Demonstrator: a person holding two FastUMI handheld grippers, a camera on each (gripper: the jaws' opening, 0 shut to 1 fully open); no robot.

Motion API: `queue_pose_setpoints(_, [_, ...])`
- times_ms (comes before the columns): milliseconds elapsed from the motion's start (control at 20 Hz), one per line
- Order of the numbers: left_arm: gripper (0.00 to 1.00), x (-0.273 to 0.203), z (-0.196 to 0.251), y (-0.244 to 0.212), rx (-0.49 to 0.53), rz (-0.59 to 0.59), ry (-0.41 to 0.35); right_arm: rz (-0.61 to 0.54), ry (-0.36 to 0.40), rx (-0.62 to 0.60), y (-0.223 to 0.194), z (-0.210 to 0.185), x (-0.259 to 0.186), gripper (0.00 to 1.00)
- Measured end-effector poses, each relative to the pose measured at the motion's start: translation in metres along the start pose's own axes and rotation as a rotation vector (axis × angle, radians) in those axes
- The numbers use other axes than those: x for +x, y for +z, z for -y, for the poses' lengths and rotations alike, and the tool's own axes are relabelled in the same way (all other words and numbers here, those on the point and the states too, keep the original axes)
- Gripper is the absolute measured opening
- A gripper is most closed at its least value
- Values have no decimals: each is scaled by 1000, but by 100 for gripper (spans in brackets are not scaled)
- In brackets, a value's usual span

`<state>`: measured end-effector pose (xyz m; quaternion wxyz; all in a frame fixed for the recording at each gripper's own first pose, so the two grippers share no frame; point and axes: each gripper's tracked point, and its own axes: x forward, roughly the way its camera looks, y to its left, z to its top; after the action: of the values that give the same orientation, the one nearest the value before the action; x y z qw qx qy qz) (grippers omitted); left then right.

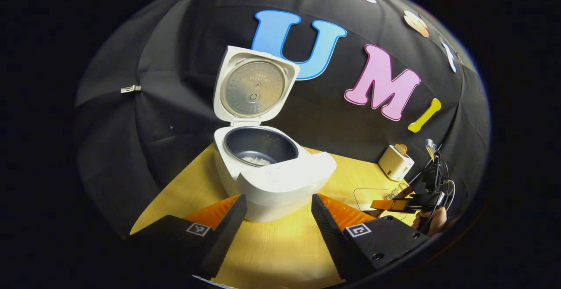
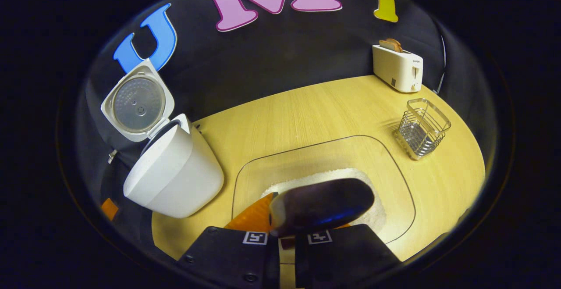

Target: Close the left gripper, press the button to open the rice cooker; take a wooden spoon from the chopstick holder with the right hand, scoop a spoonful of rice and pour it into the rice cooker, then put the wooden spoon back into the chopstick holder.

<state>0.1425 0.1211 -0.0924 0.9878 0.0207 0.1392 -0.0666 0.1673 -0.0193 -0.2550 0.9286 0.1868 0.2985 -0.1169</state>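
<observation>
Rice (image 2: 372, 212) lies in one low pile inside a clear tray (image 2: 396, 166) at lower centre of the right gripper view, and my right gripper (image 2: 287, 236) has its jaws narrow on the one wooden spoon (image 2: 322, 205) over it. Tilting could spill grains onto the counter (image 2: 307, 113). One rice cooker (image 1: 267, 166), lid up, stands mid-frame. One chopstick holder (image 2: 423, 133), one toaster (image 2: 398, 73). My left gripper (image 1: 278, 223) idles, jaws wide.
</observation>
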Motion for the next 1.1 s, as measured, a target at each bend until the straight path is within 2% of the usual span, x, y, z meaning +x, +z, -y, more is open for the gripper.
queue_pose_setpoints(150, [96,-1,1,4,7,4,2,-30,14,70,-1,-2,1,7])
queue_pose_setpoints(200, [92,-2,2,5,12,6,0,-41,19,109,-1,-1,0,7])
queue_pose_setpoints(250, [96,-1,3,7,19,7,-1,-51,23,152,0,2,-1,7])
queue_pose_setpoints(450, [96,-1,7,12,40,14,-9,-63,38,314,9,16,-5,7])
queue_pose_setpoints(500, [96,-1,8,12,44,14,-10,-65,39,347,11,22,-5,18])
queue_pose_setpoints(900, [96,3,16,14,68,1,-32,-22,46,596,39,58,-24,18])
queue_pose_setpoints(1100, [96,8,22,14,79,-7,-46,4,72,675,61,65,-37,18])
